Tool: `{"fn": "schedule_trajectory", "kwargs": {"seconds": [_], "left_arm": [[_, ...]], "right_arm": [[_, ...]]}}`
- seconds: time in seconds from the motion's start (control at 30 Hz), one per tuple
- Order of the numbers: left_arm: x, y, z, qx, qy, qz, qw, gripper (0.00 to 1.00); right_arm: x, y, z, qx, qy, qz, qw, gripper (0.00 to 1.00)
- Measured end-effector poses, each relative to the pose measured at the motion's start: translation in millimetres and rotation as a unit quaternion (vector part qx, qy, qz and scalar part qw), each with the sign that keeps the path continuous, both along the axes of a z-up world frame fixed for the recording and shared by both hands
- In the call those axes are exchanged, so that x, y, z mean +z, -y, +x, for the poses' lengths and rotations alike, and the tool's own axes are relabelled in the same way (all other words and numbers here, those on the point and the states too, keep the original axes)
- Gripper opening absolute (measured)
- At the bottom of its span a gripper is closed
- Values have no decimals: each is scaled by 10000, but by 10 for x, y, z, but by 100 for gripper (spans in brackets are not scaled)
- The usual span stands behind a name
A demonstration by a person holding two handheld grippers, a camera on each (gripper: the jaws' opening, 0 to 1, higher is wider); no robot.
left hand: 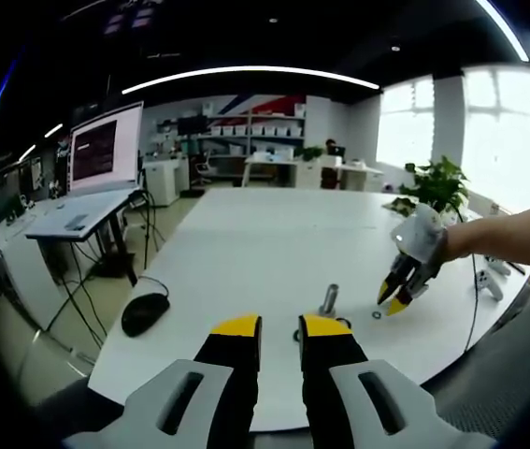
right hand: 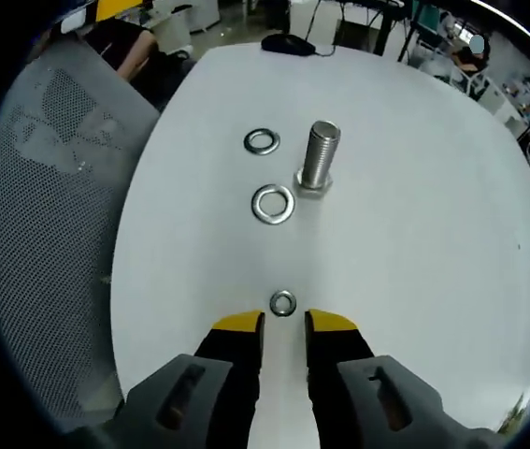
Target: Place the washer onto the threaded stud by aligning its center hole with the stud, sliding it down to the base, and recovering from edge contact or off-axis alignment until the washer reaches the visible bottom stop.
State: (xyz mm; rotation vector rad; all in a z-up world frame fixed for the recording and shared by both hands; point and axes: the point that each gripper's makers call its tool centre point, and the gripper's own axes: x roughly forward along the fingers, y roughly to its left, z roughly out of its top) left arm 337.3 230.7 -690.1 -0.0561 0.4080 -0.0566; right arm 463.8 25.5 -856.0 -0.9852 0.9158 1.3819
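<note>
In the left gripper view the right gripper reaches in from the right, tips angled down at the table. In the right gripper view its jaws stand slightly apart, empty, a small washer just above them at lower centre. The stud stands upright at upper centre, two larger washers to its left. The left gripper is slightly parted, empty.

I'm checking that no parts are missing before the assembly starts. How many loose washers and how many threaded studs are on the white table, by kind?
Washers: 3, a small one nearest the right tool, a large one beside the stud, and a medium one farther off.
Threaded studs: 1, standing upright.
Total: 4
</note>
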Motion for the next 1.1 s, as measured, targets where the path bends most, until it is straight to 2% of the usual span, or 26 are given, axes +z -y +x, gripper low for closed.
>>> {"fn": "schedule_trajectory", "kwargs": {"seconds": [0.53,1.1], "left_arm": [[6,-6,-1,22,20,-24,10000,14],[4,-8,2,27,9,-24,10000,14]], "right_arm": [[-121,-29,-7,-55,-81,-137,9999,19],[-105,7,-4,91,-34,-273,9996,14]]}}
